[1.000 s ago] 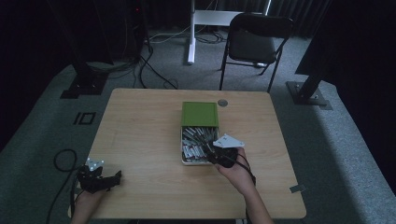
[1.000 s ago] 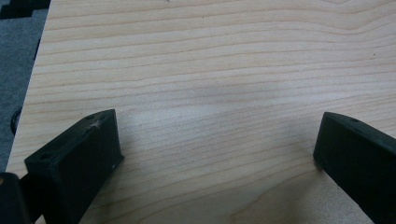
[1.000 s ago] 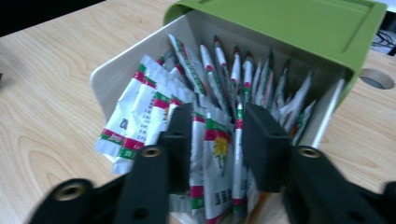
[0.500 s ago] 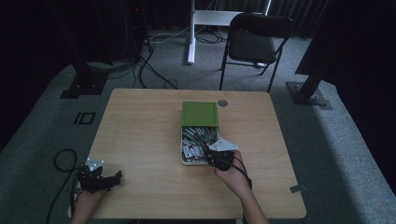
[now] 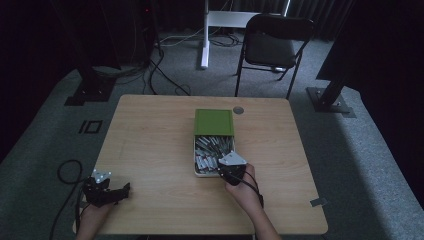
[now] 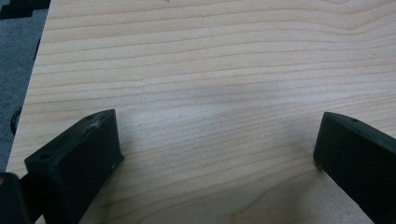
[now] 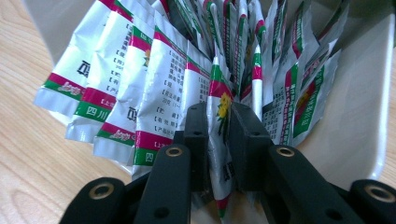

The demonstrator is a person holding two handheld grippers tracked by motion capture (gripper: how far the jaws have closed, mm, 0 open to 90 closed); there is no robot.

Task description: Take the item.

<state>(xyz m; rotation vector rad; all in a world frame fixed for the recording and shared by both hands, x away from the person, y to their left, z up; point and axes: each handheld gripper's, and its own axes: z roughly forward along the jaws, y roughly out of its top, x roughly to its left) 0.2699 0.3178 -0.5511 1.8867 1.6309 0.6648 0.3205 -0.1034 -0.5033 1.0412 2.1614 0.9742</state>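
The right gripper (image 7: pixel 218 135) has its jaws closed tight on one sachet (image 7: pixel 218 105), gripped near its lower end among the many sachets standing packed in the white box (image 5: pixel 213 156), which lies a little to 3 o'clock of the centre of the desk (image 5: pixel 150 145) with its green lid (image 5: pixel 214 122) at the 12 o'clock end. I judge it grips one thin edge so that a single sachet can come out without the neighbours. The left gripper (image 5: pixel 104 189) waits at about 8 o'clock with jaws wide (nothing between them), well apart from the box.
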